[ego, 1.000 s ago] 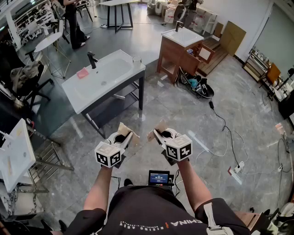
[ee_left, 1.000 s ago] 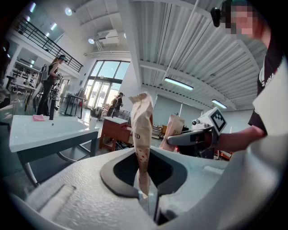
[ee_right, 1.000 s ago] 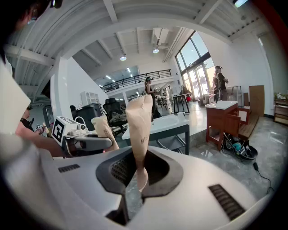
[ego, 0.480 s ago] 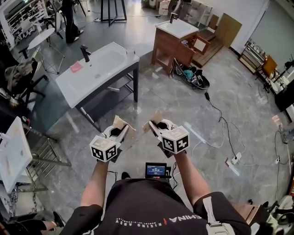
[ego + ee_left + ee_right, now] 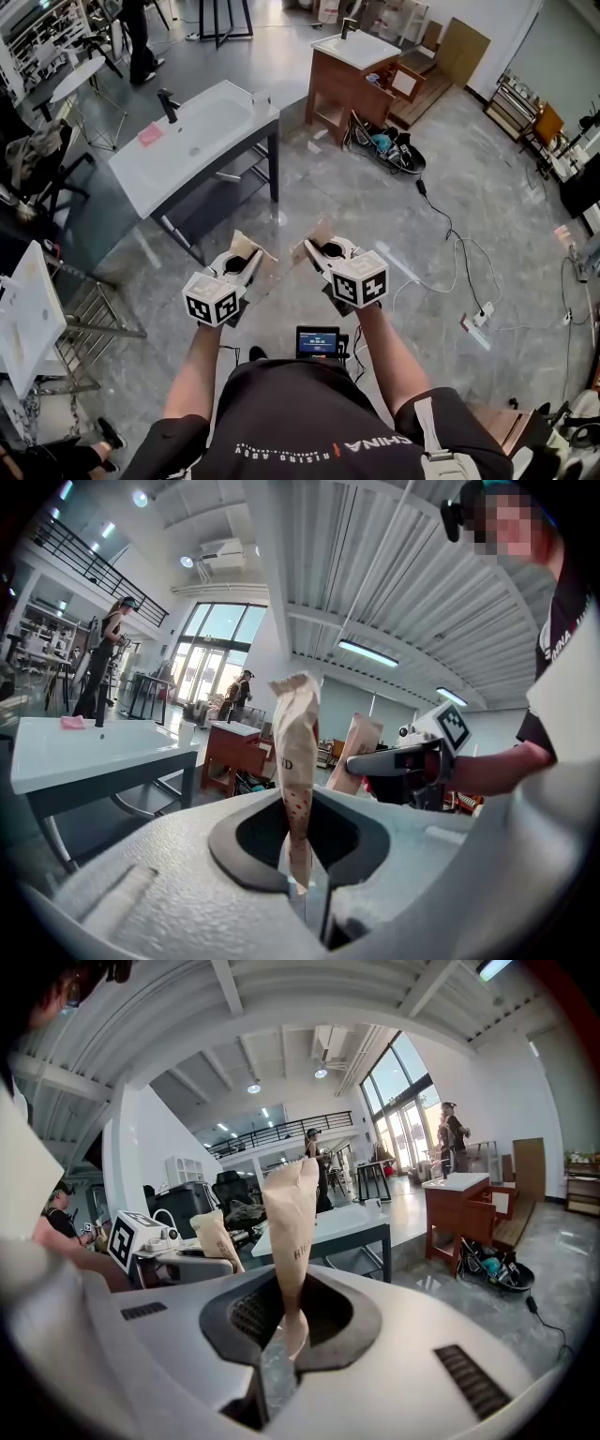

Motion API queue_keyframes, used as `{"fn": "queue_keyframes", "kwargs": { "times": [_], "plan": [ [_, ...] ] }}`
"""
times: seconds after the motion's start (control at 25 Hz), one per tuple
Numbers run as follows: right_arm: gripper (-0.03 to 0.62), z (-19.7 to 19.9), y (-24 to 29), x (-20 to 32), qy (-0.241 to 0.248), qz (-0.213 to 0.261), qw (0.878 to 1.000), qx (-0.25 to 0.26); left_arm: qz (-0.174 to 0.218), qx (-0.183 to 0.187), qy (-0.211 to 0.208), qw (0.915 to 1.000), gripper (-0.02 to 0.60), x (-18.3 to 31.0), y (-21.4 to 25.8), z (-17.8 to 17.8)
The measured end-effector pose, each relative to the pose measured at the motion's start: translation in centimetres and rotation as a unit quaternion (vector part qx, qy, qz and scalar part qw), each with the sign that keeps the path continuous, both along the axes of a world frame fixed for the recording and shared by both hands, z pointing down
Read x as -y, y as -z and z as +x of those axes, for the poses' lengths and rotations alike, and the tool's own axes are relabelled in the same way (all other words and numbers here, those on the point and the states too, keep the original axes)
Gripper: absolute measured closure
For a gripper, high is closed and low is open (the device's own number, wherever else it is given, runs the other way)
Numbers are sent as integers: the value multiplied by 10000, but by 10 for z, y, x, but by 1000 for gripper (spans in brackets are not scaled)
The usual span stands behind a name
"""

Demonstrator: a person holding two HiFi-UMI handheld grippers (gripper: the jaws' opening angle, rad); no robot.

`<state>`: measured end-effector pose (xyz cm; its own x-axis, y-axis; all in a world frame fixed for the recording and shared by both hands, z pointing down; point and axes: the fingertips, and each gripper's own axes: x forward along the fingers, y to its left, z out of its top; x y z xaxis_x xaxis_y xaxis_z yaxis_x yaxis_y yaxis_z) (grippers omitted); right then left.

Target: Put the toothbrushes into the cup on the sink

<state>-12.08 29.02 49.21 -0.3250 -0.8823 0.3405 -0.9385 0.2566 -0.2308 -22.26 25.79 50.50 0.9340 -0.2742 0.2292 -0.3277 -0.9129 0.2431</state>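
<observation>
In the head view my left gripper (image 5: 246, 266) is shut on a brown paper-wrapped toothbrush (image 5: 256, 252) at waist height over the floor. My right gripper (image 5: 317, 255) is shut on a second paper-wrapped toothbrush (image 5: 315, 240) beside it. The left gripper view shows its packet (image 5: 294, 761) standing upright from the closed jaws. In the right gripper view the other packet (image 5: 292, 1222) stands the same way. The white sink (image 5: 192, 141) on dark legs stands ahead to the left, well beyond both grippers. A small cup (image 5: 262, 97) sits at its far right corner.
A black faucet (image 5: 169, 103) and a pink sponge (image 5: 150, 134) are on the sink. A wooden vanity (image 5: 361, 70) stands behind it, with a bag (image 5: 389, 150) at its foot. Cables and a power strip (image 5: 473, 328) lie on the floor to the right. A white board (image 5: 28, 319) leans at left.
Both grippers hold their packets in the same pose. The head view has shifted a little, so the sink sits slightly higher and further left.
</observation>
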Motion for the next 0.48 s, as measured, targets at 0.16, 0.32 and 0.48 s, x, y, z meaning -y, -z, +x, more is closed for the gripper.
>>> {"fn": "queue_keyframes", "kwargs": {
  "times": [0.16, 0.32, 0.48],
  "plan": [
    [554, 3, 0, 0, -32, 1, 10000, 42, -30, -8, -1, 10000, 540, -1, -1, 2],
    [554, 8, -1, 1, -38, 4, 10000, 67, -44, 1, -6, 10000, 540, -1, -3, 6],
    [554, 13, -3, 0, -26, 4, 10000, 89, -29, 50, 2, 10000, 540, -2, -5, 11]
  ]
}}
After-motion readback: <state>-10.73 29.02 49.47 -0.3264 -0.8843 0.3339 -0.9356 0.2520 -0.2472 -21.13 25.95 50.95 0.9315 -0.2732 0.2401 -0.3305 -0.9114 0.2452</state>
